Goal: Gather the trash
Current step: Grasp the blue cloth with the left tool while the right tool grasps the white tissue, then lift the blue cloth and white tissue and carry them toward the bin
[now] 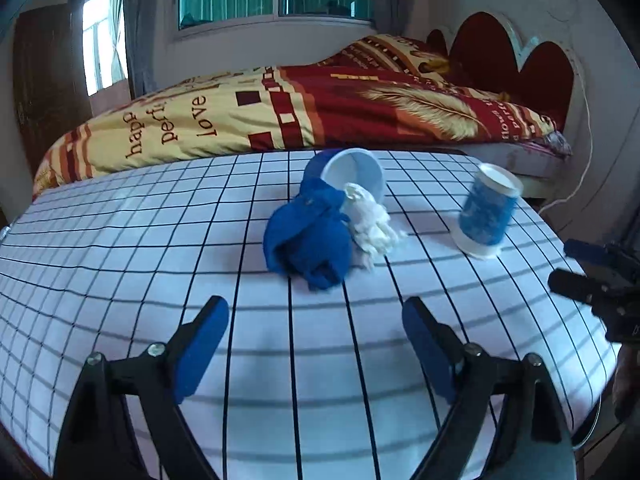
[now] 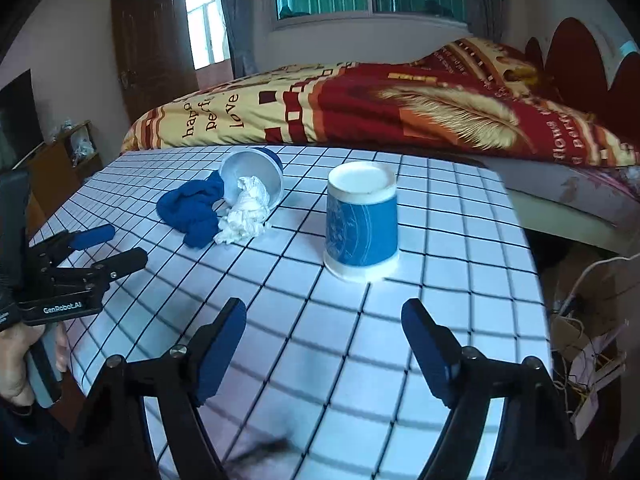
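On the grid-patterned tablecloth [image 1: 120, 248] a paper cup [image 1: 354, 172] lies on its side, mouth toward me. A crumpled white tissue [image 1: 370, 226] spills from it, beside a bunched blue cloth [image 1: 308, 240]. To the right a blue-printed paper cup [image 1: 486, 212] stands upside down. My left gripper [image 1: 316, 310] is open and empty, a short way in front of the cloth. In the right wrist view my right gripper [image 2: 324, 308] is open and empty, just short of the upturned cup [image 2: 362, 220]. The tissue [image 2: 246, 212], cloth [image 2: 192, 210] and tipped cup [image 2: 252, 174] lie further left.
A bed with a red and yellow quilt [image 1: 320, 108] runs right behind the table's far edge. The table's right edge drops off to cables and clutter [image 2: 580, 344]. A person's hand [image 2: 20, 348] holds the left gripper [image 2: 124, 245] at the table's left side.
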{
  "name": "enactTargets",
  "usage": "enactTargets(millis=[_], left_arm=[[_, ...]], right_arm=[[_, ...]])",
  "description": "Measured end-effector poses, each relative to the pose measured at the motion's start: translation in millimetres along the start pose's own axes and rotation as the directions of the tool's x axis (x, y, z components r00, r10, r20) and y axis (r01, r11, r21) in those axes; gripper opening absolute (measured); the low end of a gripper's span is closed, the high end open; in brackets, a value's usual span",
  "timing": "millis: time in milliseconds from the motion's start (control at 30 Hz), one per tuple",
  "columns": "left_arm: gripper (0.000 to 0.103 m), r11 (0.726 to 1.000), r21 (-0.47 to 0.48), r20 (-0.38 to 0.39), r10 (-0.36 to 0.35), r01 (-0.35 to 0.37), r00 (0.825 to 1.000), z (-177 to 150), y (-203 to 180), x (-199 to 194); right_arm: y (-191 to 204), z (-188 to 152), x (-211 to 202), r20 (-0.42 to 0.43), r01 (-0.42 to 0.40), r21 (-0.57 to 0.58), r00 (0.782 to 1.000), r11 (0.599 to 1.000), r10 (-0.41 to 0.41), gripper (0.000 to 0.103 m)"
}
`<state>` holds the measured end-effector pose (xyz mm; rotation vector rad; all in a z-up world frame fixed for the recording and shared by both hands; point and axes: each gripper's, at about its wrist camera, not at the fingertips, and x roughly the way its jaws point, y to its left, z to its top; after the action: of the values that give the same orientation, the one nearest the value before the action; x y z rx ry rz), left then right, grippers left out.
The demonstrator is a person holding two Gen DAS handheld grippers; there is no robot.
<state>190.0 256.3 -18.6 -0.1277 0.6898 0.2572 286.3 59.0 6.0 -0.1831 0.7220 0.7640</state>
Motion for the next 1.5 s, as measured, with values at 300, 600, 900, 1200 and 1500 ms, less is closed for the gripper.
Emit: enactTargets(millis=[300, 600, 900, 1200, 1500], left_arm=[[0.08, 0.999, -0.01, -0.04, -0.038, 0.037, 0.998, 26, 13, 49], [0.034, 0.993, -0.023, -0.04, -0.116, 0.115, 0.992, 24, 31, 46], [0.034, 0.997, -0.04, -0.067, -0.075, 0.073, 0.995, 8, 58, 40], [0.034, 0.994, -0.002, -0.053, -0.11, 0.11, 0.993, 0, 35, 18], [0.033, 0.988, 0.032, -0.036, -0.149, 0.15, 0.988, -19, -2, -23]], right_arm=[[22, 28, 59, -0.056, -0.072, -0.083, 0.996, 0.994, 0.068, 0.066], [42, 38, 90, -0.086, -0.12, -0.118, 0.99, 0.986, 0.111, 0.061], [78, 63, 151, -0.153, -0.139, -0.074, 0.98, 0.987, 0.127, 0.051], [80, 47, 108, -0.097, -0.158, -0.09, 0.984, 0.983, 0.149, 0.011], [56, 12, 24, -0.014, -0.127, -0.083, 0.992, 0.988, 0.126, 0.01]])
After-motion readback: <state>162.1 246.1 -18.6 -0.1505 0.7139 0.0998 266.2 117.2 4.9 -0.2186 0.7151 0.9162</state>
